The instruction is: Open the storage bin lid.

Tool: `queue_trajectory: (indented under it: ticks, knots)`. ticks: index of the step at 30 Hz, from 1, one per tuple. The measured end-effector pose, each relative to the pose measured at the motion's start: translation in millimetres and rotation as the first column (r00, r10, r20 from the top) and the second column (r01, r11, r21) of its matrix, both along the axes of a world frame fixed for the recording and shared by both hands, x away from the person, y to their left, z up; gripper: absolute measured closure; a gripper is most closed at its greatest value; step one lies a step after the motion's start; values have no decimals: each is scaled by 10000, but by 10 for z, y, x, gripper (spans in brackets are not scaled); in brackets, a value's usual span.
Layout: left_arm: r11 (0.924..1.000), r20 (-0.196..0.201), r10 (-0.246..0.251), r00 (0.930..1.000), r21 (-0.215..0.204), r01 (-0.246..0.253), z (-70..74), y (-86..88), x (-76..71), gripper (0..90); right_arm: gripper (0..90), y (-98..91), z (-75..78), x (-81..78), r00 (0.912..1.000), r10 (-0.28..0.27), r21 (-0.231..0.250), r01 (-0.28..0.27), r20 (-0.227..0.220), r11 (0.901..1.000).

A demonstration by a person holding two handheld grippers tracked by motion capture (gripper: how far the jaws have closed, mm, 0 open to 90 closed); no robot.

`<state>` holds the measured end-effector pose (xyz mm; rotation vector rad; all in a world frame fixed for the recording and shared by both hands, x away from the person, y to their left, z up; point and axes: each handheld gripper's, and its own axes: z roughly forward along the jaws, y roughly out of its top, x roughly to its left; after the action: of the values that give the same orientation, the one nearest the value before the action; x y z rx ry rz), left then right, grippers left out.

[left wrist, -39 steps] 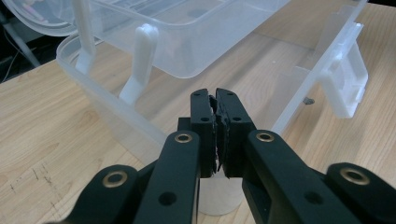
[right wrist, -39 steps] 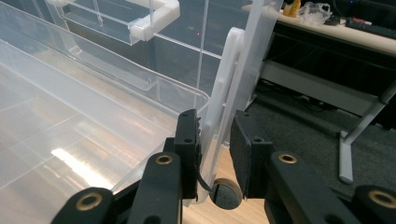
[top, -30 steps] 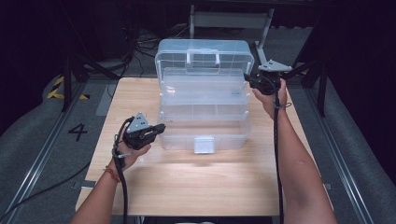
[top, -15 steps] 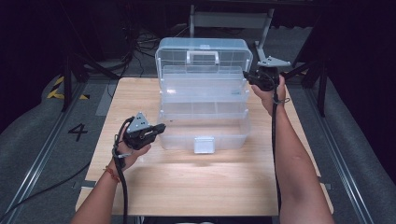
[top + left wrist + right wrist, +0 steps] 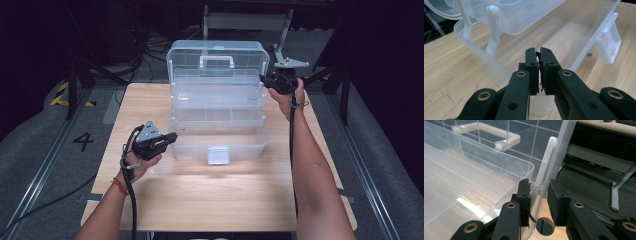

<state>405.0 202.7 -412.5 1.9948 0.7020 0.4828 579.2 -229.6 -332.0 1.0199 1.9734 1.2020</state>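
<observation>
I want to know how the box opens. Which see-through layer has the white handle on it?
The topmost layer, the lid at the back. Its white handle sets it apart; the bottom bin has a front latch instead.

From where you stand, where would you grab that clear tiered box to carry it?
By the white handle on the clear tiered box's lid, from above: it arches clear of the lid, leaving a gap for a jaw. The trays are spread open, so fold them shut first.

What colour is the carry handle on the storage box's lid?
The handle is opaque white on the clear box, seen best in the high view.
</observation>
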Motion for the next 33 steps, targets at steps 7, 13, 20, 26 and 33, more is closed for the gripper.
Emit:
queue_trajectory:
  ticks: [7,13,20,26,33]
  knots:
    - [10000,1,1,10000,-10,-1,-1,-1,0,852,721,-8,-10,20,10000,5,111,-4,-61,9999]
    - [10000,14,16,10000,-16,-16,-1,-3,-1,843,686,-6,-41,42,9996,-22,-45,21,-274,10000]
    - [10000,2,0,10000,-34,0,-2,-3,-1,844,753,-37,-91,36,9994,-173,-186,168,-295,9997]
    - [9999,-37,-23,10000,-165,22,4,0,-3,840,785,-16,-242,57,9966,95,-466,-133,-815,9988]
    - [9999,-1,-15,10000,-152,15,-1,5,-3,841,783,-5,-267,56,9964,54,-507,-98,-848,9987]
